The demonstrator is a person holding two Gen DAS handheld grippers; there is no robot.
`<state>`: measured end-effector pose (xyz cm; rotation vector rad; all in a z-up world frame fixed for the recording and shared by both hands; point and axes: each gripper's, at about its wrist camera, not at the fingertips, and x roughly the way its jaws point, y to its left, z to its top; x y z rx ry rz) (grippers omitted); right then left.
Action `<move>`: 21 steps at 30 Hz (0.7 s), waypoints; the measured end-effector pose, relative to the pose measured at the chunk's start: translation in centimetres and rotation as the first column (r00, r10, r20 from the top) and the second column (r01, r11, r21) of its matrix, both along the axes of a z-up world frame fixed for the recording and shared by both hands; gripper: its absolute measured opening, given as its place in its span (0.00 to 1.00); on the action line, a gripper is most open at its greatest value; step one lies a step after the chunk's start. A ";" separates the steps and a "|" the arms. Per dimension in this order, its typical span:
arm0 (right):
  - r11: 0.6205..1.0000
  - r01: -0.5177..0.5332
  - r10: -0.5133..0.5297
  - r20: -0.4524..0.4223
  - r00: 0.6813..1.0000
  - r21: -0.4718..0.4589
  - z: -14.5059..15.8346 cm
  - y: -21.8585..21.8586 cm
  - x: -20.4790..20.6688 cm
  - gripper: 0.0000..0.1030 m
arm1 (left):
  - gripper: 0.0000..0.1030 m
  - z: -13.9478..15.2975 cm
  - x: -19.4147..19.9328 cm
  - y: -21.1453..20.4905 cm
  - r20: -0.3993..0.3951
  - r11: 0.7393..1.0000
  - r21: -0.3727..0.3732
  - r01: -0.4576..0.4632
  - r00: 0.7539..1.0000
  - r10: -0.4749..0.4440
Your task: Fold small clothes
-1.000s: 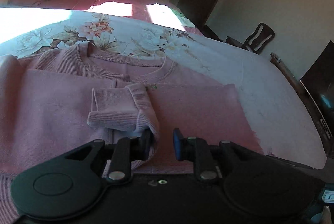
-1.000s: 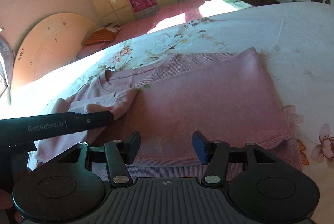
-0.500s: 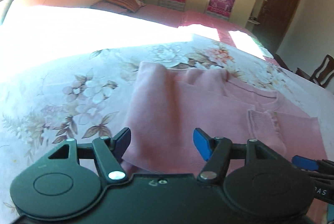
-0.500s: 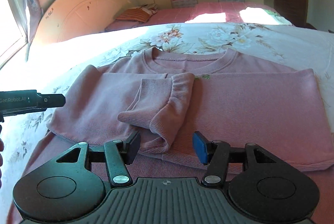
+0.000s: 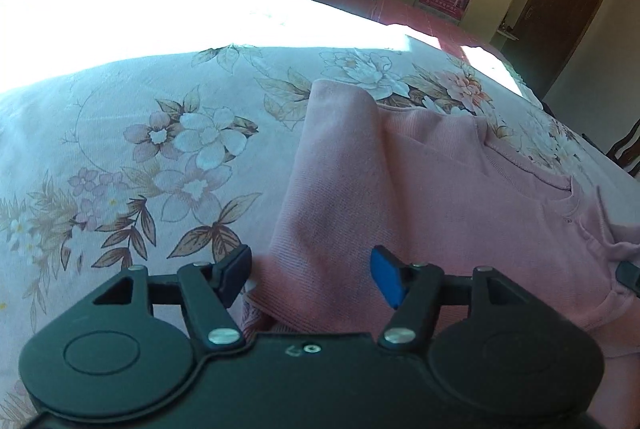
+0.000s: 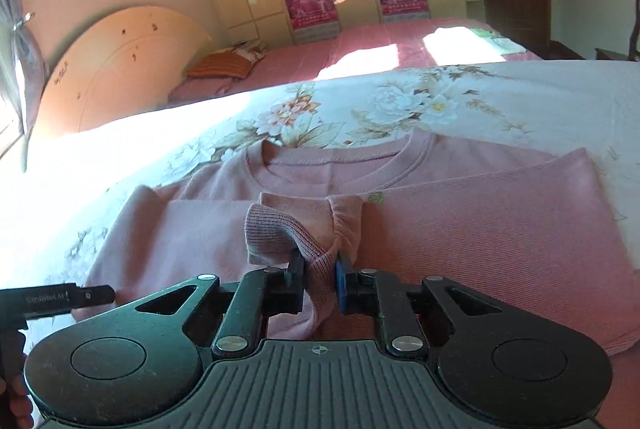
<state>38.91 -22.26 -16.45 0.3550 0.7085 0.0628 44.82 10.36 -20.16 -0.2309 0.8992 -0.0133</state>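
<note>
Your right gripper pinches the sleeve cuff narrowly; pull hard and it drags the sweater askew. Left gripper hovers with jaws wide, empty.

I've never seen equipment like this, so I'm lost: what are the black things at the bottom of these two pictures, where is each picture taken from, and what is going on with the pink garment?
No robot arm here: a person holds a two-finger tool in each hand, and each carries a wide-angle camera looking forward along its fingers. One picture comes from the left tool, the other from the right tool.

A pink sweater lies flat on a bed with a flowered sheet, one sleeve already folded across its chest. The right tool is shut on that sleeve's cuff. The left tool is open, holding nothing, at the sweater's left side edge. Its black body also shows at the left edge of the right camera's picture.
</note>
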 end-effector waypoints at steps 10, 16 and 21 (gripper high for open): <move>0.991 0.105 -0.094 -0.120 0.988 0.087 -1.9 -6.7 -2.3 0.19 | 0.63 -0.3 2.8 -0.4 0.005 1.000 -0.009 0.016 1.000 -0.016; 0.981 0.128 -0.112 -0.117 0.987 0.144 -2.8 -8.1 -0.1 0.76 | 0.63 -0.5 4.7 -0.6 -0.004 1.000 -0.003 0.023 1.000 -0.023; 0.984 0.101 -0.081 -0.134 0.988 0.148 -3.5 -7.6 2.6 0.27 | 0.62 -0.6 6.2 -0.7 0.002 1.000 0.002 0.019 1.000 -0.019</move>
